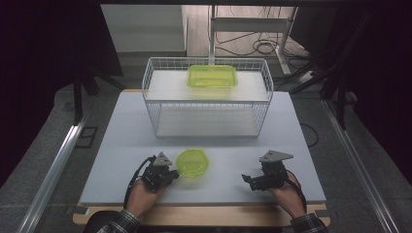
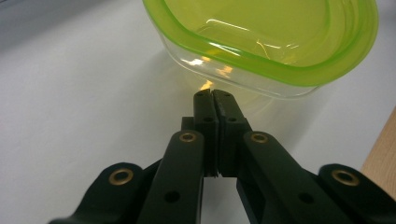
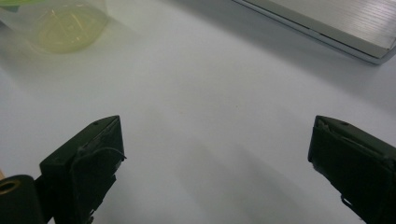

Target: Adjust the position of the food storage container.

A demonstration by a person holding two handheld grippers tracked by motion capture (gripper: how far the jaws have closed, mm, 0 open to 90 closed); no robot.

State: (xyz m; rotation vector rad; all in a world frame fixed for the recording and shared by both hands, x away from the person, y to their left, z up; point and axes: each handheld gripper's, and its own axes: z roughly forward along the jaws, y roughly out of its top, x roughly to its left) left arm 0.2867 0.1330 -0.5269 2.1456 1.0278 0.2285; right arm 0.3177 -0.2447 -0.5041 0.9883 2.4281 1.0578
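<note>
Resting on the white table (image 1: 121,145), a small green bowl (image 1: 192,162) is seen near the front edge, between the two hands. The left claw (image 1: 173,173) is held just beside the bowl's left side; in the left gripper view its jaws are pressed together with nothing between them, and their tips point at the bowl's (image 2: 261,51) clear wall just under the green rim, a narrow gap being left between tips and wall. The right claw (image 1: 248,180) is held well apart from the bowl, to its right, low over the table and pointing leftward. In the right gripper view its jaws are spread wide and nothing is gripped; bare table lies between them, and the bowl (image 3: 65,28) is blurred at the upper left. Farther back, a white wire basket (image 1: 206,104) stands on the table, and a green rectangular container (image 1: 212,76) is placed inside it on the upper level.
</note>
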